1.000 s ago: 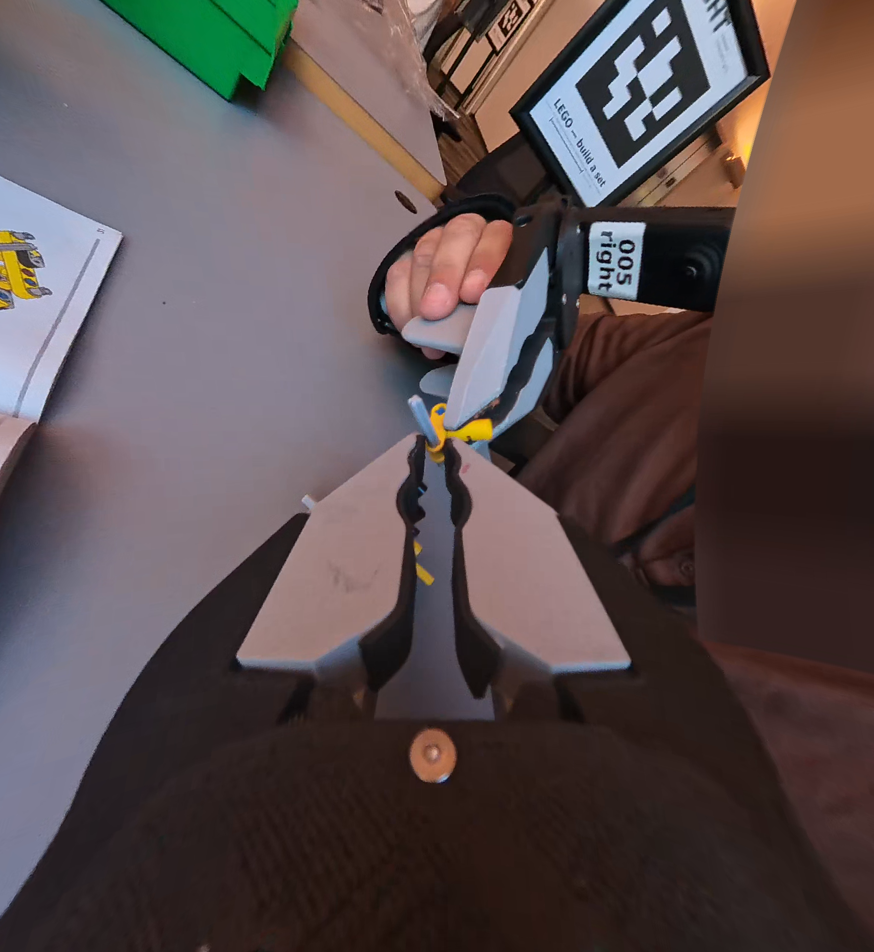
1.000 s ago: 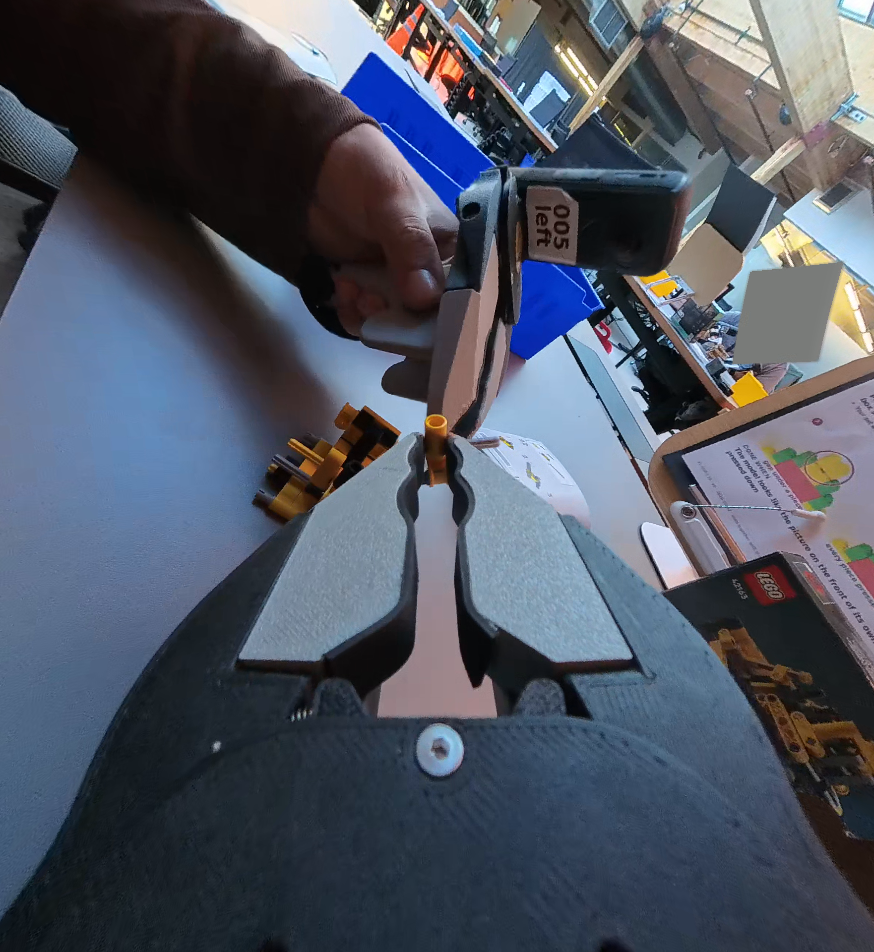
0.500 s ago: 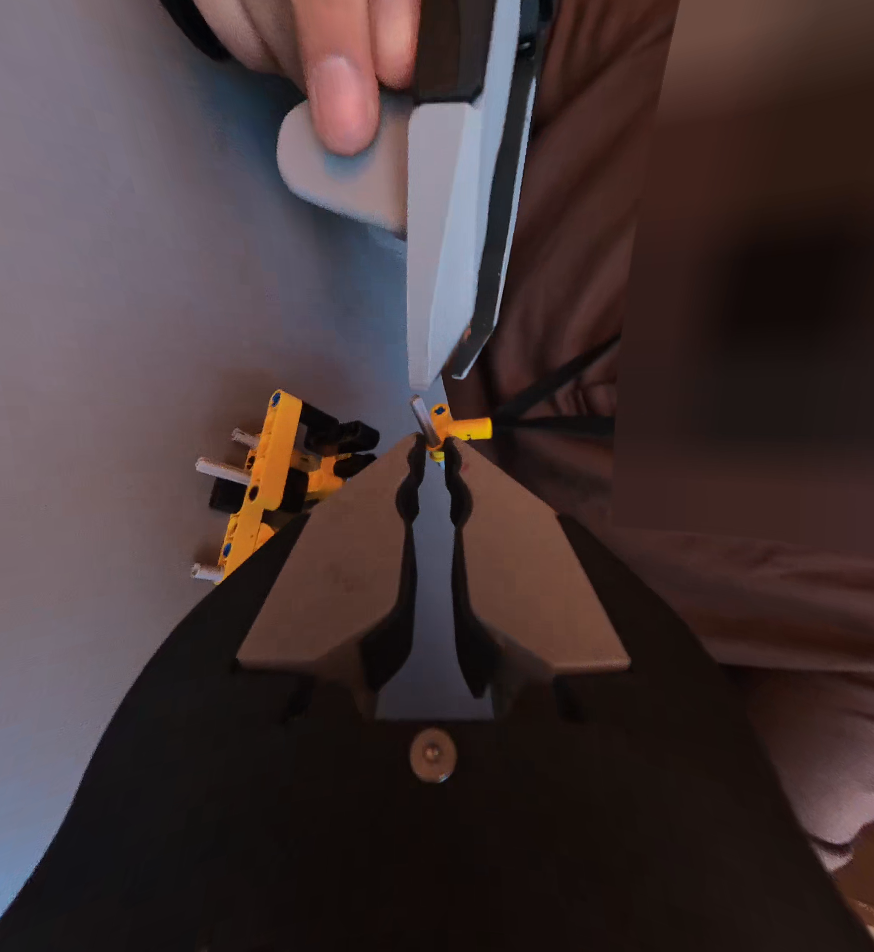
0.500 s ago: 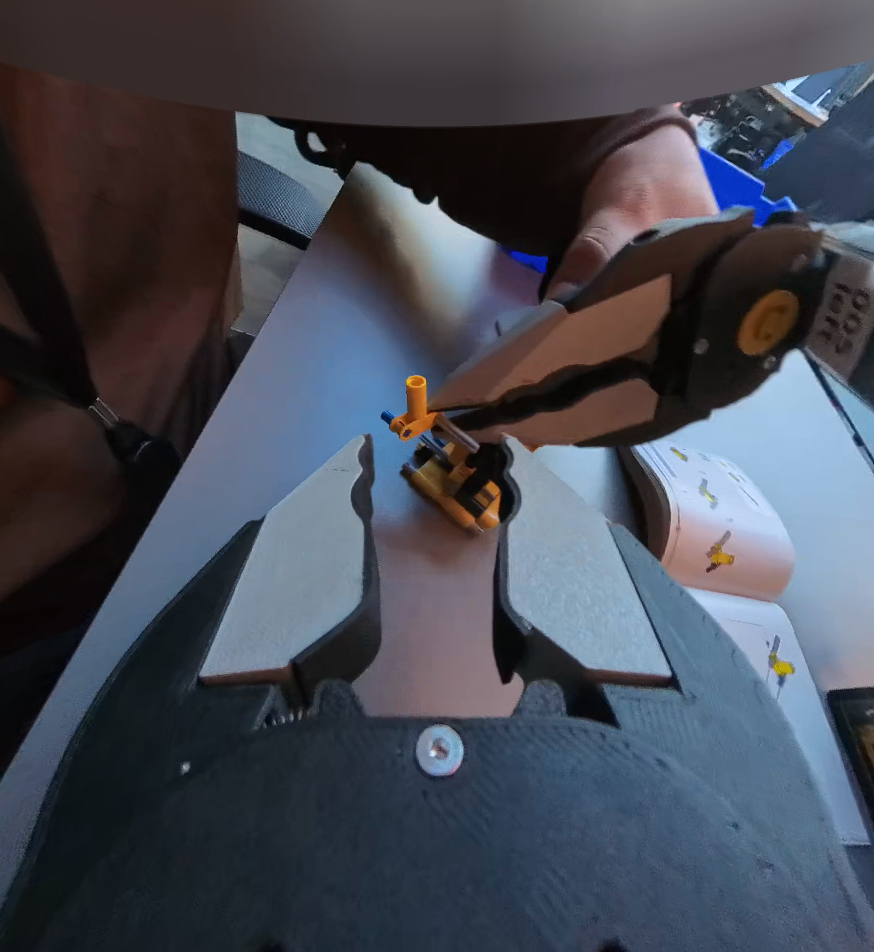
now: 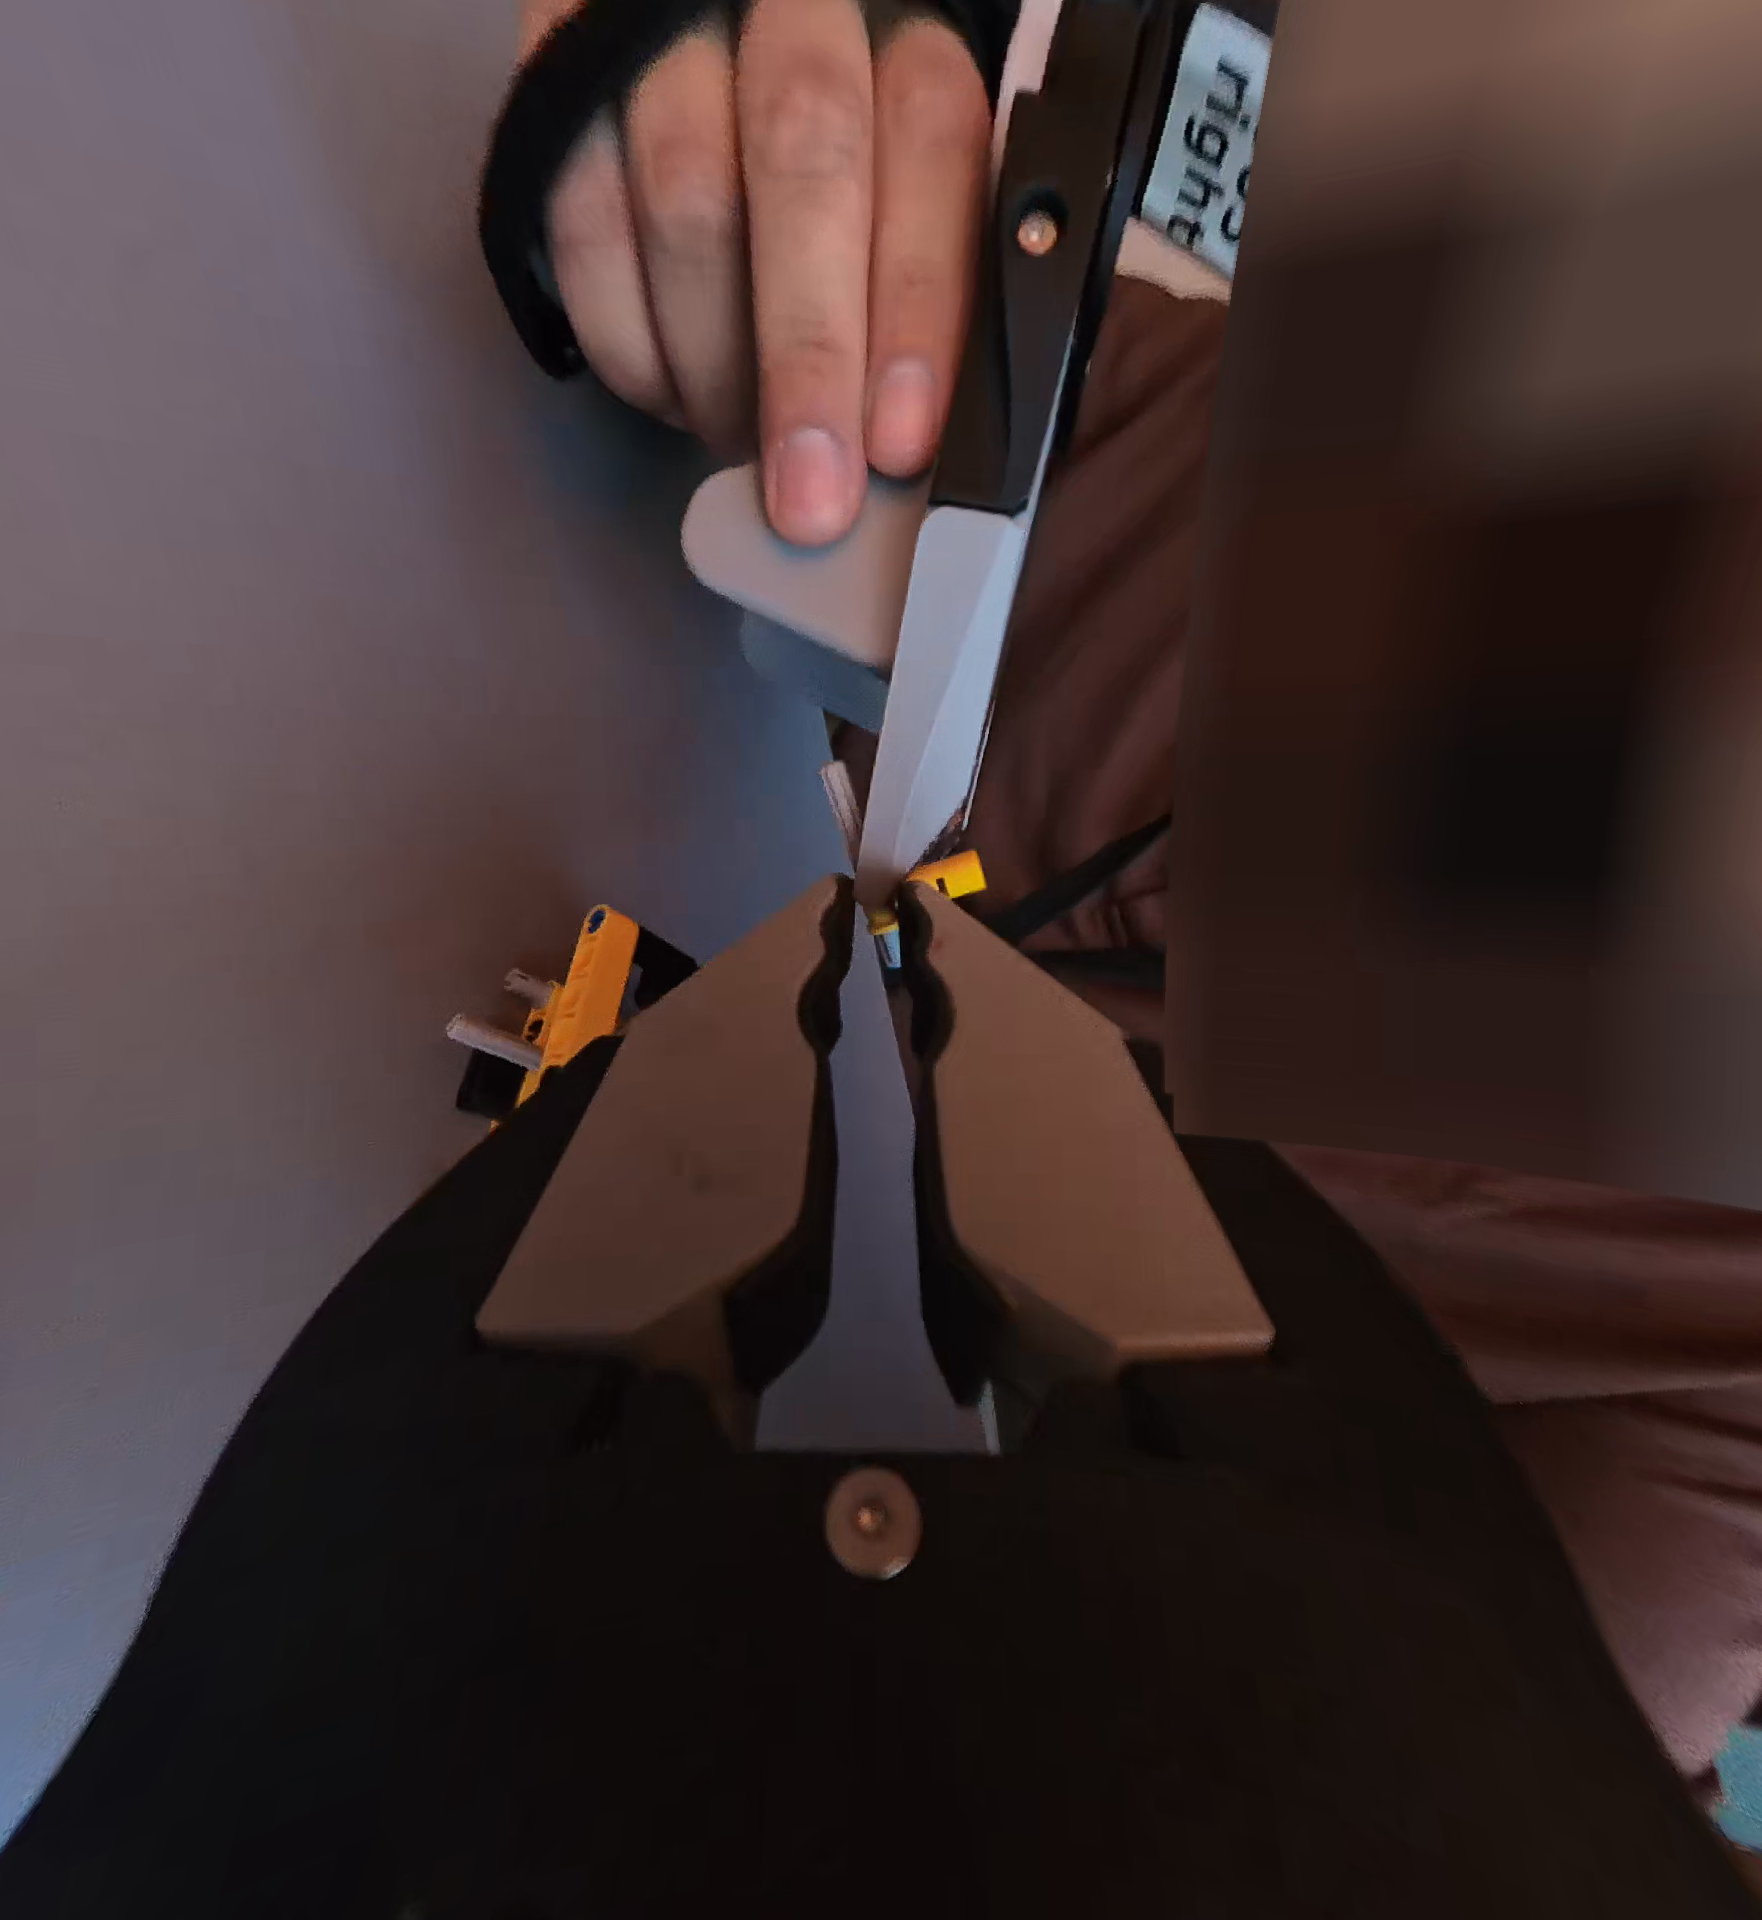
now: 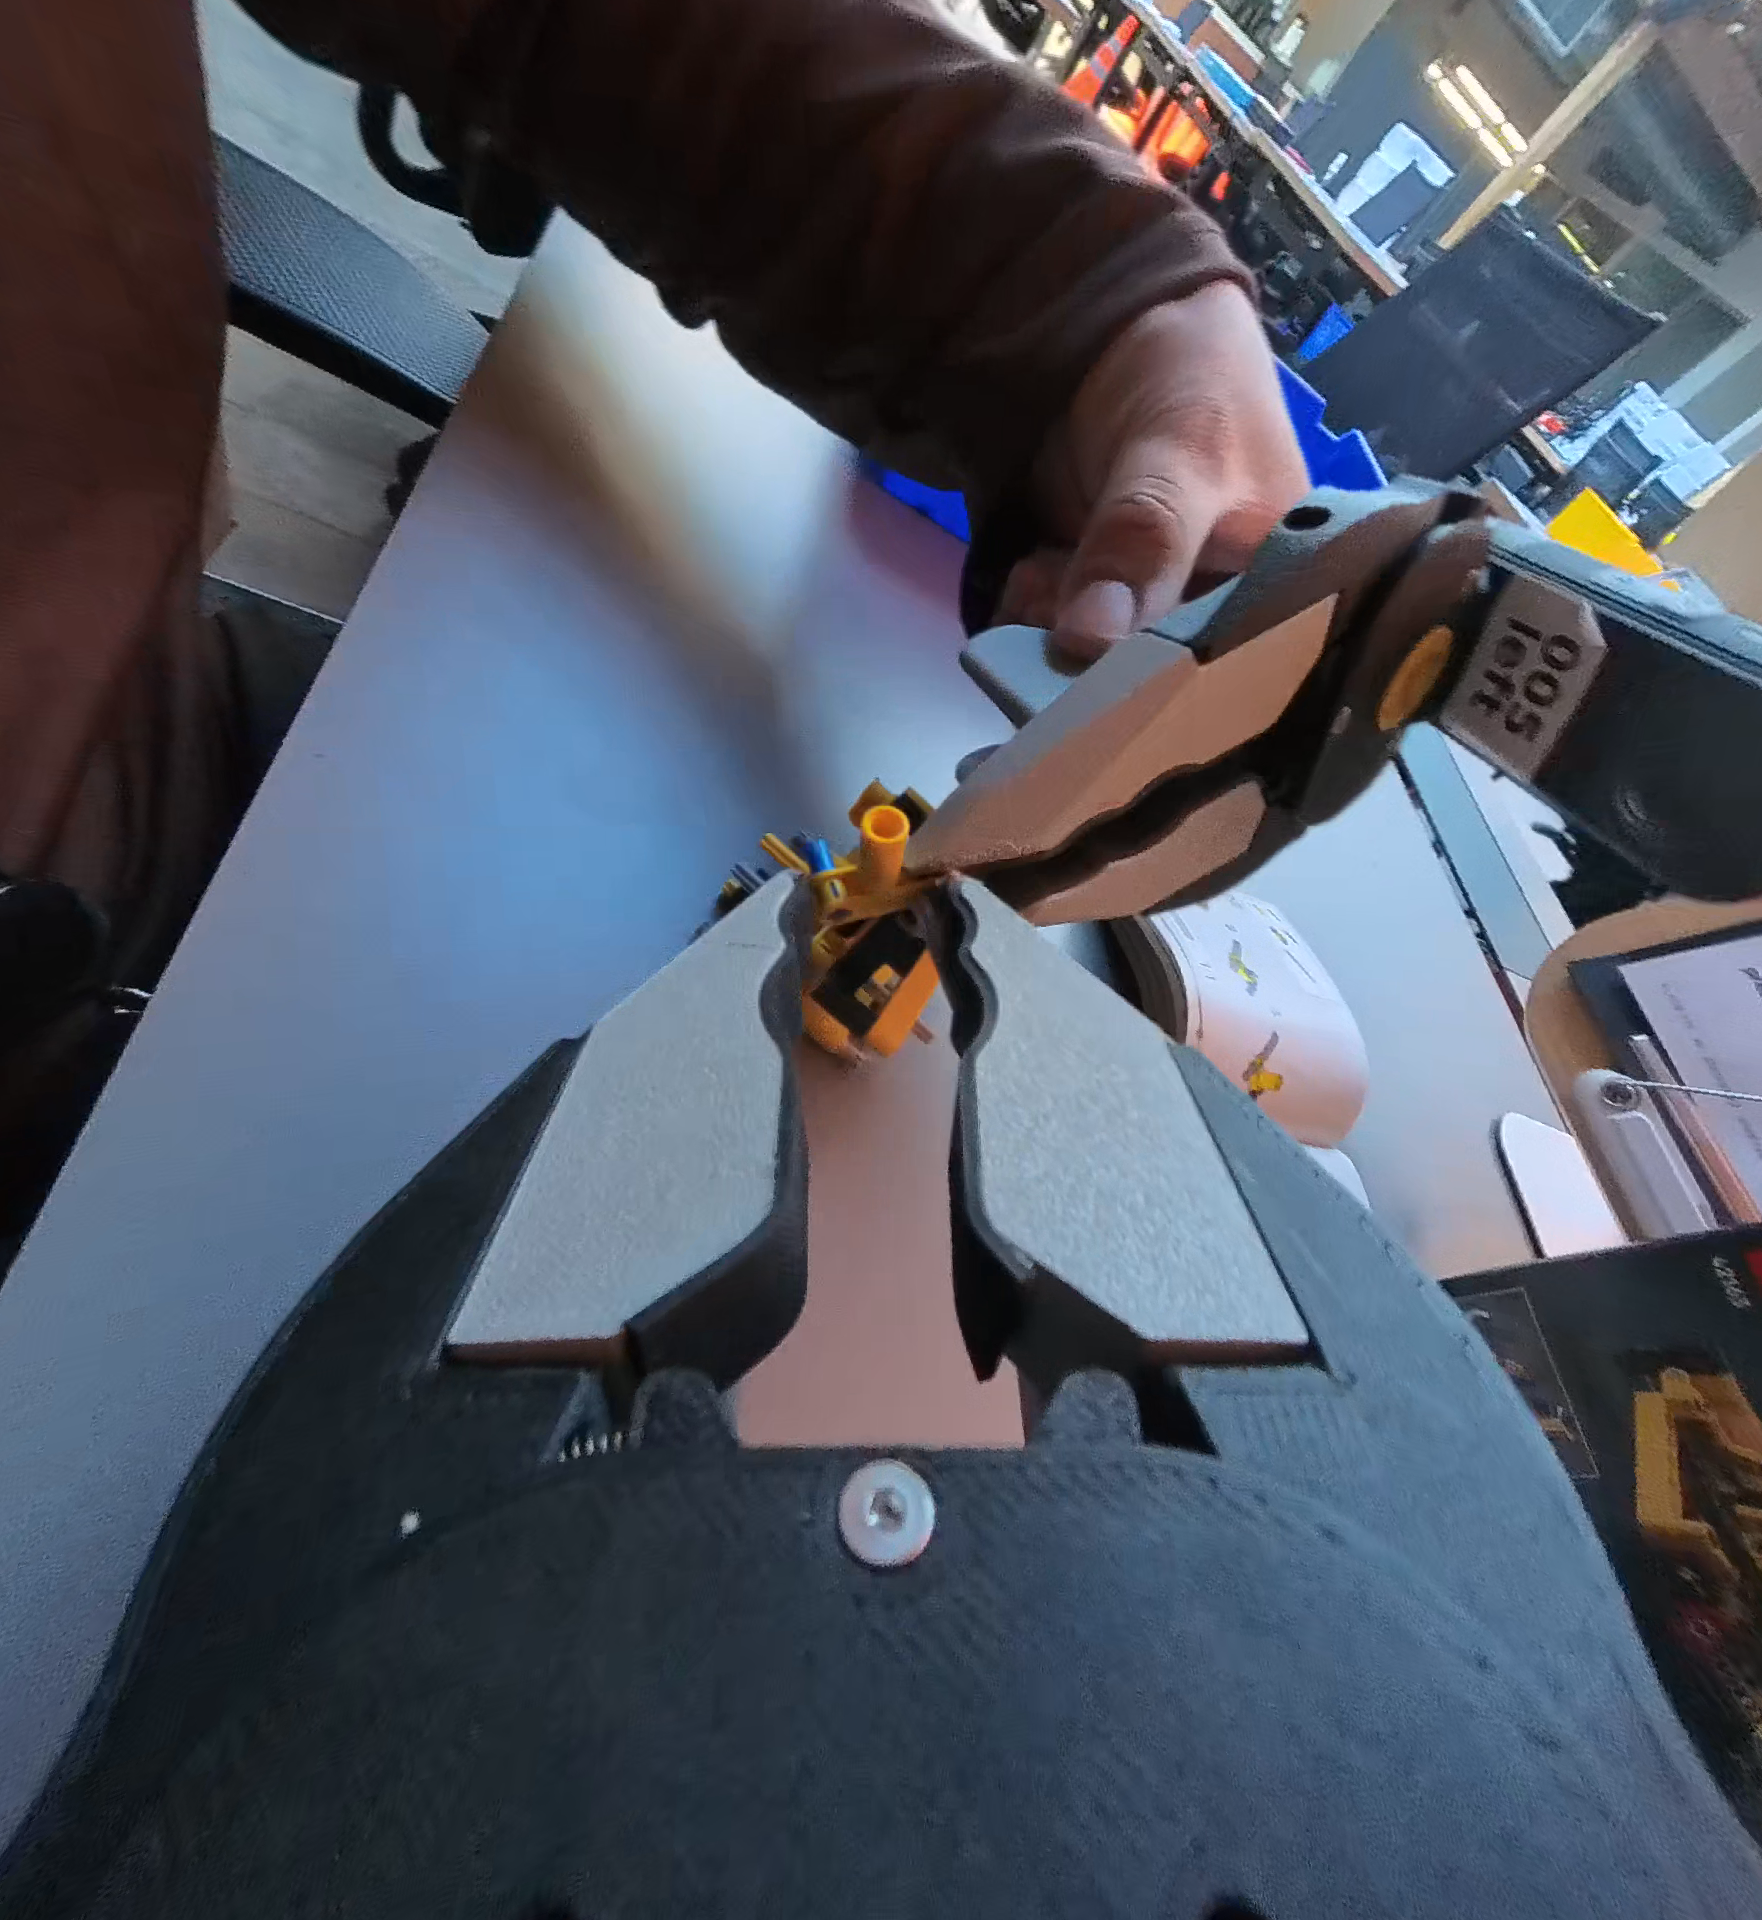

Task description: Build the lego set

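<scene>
Above the grey table [image 6: 503,790], near its middle: my left gripper [image 5: 869,906], jaws drawn narrow, pinches a small yellow connector piece [image 6: 872,857] at its tips, while my right gripper [image 6: 872,899] stands half-wide around it, gripping nothing, the yellow-and-black subassembly [image 6: 872,987] lying on the table beneath. Connector: open tube end points up, cross arm leaning far-left. To do well: I keep the pinch firm and close the right only when squarely aligned.
</scene>
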A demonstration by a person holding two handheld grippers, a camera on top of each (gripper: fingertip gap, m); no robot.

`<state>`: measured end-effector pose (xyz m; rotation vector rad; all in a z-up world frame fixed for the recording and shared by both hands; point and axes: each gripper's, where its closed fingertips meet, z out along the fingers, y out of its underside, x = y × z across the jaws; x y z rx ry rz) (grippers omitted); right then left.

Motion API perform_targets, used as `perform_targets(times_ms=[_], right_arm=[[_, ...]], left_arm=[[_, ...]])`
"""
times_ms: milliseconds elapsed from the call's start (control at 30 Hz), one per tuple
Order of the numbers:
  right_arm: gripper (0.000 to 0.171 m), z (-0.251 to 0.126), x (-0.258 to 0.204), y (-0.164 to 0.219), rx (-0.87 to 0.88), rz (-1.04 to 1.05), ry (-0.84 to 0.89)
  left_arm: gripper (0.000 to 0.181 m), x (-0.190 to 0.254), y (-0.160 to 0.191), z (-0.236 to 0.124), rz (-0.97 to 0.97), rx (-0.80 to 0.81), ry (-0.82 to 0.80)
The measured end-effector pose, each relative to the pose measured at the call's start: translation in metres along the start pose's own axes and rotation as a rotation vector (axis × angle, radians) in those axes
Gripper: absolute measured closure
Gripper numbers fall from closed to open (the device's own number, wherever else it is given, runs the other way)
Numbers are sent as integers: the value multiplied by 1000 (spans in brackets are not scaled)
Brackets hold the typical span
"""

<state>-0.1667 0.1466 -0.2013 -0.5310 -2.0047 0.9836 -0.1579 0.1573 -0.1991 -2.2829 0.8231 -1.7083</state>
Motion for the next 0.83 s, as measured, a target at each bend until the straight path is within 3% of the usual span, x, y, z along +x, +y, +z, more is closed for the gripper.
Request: perform_targets(times_ms=[133, 233, 367, 533, 633, 733, 833], right_arm=[[151, 3, 2, 7, -27, 25, -4], [151, 2, 0, 11, -34, 44, -34], [151, -7, 6, 29, -65, 69, -47], [151, -6, 11, 46, -93, 107, -127], [151, 2, 18, 45, -113, 44, -139], [151, 7, 15, 44, -128, -2, -211], [151, 7, 3, 44, -140, 21, -284]], left_arm=[[175, -7, -1, -3, 0, 82, -45], [162, -5, -6, -16, 6, 159, -73], [152, -19, 8, -38, -7, 218, -367], [143, -14, 32, 4, 141, 140, -696], [148, -17, 30, 10, 165, 146, -801], [121, -21, 23, -2, 177, 174, -954], [118, -21, 30, 3, 195, 116, -1031]])
